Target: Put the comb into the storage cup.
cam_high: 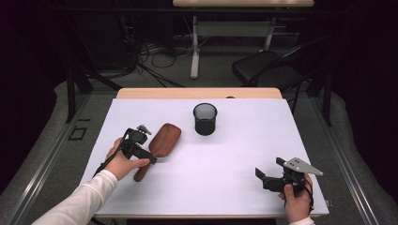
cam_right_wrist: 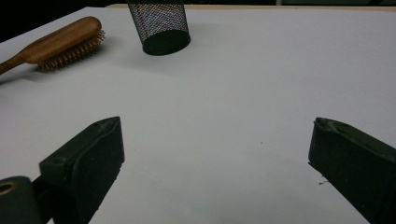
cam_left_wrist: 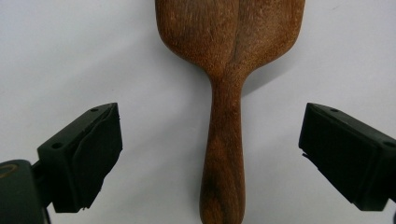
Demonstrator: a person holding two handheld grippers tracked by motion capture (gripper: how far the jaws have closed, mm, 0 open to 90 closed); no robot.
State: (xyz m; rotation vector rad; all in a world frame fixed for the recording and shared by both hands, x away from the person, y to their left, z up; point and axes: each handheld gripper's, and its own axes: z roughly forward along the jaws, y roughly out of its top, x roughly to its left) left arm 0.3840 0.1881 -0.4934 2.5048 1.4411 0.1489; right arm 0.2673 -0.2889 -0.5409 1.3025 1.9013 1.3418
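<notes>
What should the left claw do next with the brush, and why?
Probably close on the handle. The left claw is open, with its jaws standing on either side of the brush handle and not touching it. The brush lies flat on the table, bristles down, so a gentle squeeze looks enough to grip it. The cup stands upright nearby, perhaps where the brush goes.
</notes>
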